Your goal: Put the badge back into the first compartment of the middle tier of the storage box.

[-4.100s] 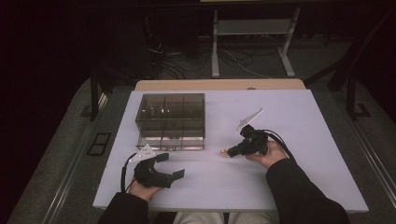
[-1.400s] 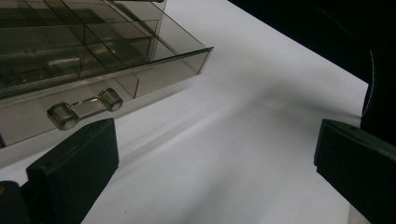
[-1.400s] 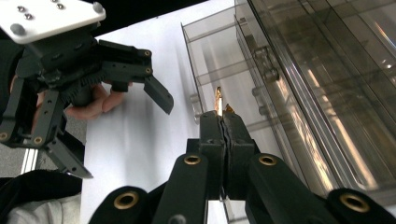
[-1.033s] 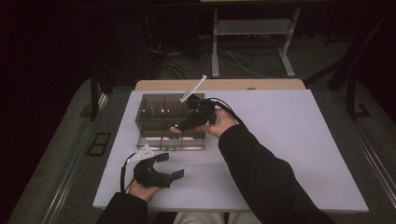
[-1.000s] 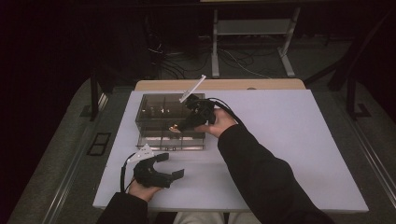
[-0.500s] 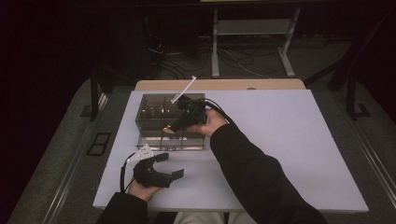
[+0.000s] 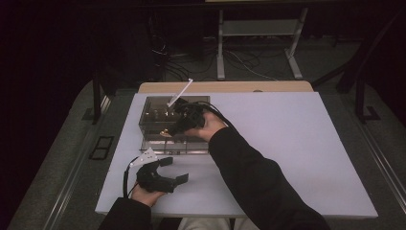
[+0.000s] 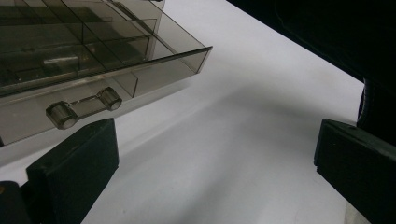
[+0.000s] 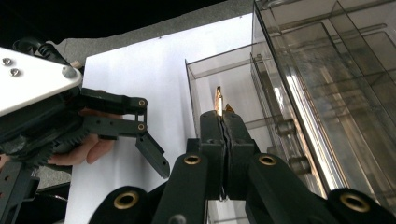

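The gold piece (image 9: pixel 218 99), small and slender, is pinched between the closed jaws of the right claw (image 9: pixel 223 122); we see its tip standing out beyond the fingertips, over the pulled-out drawer (image 9: pixel 205 70) of the smoked clear organiser box (image 7: pixel 173 123). In the high view a gold speck (image 7: pixel 164 132) shows at the same claw's tip, at the front of the box.

Taking the box as our landmark and going left to right:

Left of the box's front corner and nearer the person, the left claw (image 7: pixel 173 170) rests on the white surface (image 7: pixel 297 143) in the person's left hand (image 7: pixel 143 194). Its jaws stand wide apart with nothing between them. In the left gripper view we note only bare surface between its two black pads (image 8: pixel 74 163), and the drawer's clear bar handle (image 8: pixel 84 107) just above the left pad, apart from it.

At the box itself, the right claw (image 7: pixel 178 125) reaches in from the right over the top and front, pointing down toward the drawer. The dark sleeve (image 7: pixel 258 182) runs from it diagonally to the near edge of the surface.

Right of the box, the surface is plain white as far as its edge.

We cannot tell which drawer compartment lies under the gold piece.
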{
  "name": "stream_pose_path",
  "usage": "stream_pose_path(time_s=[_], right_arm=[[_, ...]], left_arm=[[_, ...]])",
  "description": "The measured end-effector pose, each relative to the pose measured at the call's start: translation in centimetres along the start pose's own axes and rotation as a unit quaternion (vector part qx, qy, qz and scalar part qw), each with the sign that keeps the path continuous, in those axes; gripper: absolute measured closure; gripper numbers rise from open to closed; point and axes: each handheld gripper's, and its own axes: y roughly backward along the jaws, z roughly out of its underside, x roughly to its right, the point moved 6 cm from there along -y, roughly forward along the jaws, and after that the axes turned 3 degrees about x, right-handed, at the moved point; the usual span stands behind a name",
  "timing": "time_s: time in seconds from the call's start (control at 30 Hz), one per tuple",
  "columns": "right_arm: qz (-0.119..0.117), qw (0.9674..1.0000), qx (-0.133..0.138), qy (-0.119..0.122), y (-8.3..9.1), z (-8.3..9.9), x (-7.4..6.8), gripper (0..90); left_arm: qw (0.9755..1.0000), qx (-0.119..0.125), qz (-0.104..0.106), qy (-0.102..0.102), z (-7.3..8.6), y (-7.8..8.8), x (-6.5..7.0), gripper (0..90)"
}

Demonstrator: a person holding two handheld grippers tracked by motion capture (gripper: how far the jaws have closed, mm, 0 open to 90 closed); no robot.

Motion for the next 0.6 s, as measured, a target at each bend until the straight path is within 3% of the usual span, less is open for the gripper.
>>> stream_pose_path(time_s=[0.6], right_arm=[[-0.005, 0.9999, -0.014, -0.005, -3.9, -0.9, 0.5, 87.4]], left_arm=[[1.0, 0.002, 0.002, 0.003, -0.1, 0.1, -0.2, 0.0]])
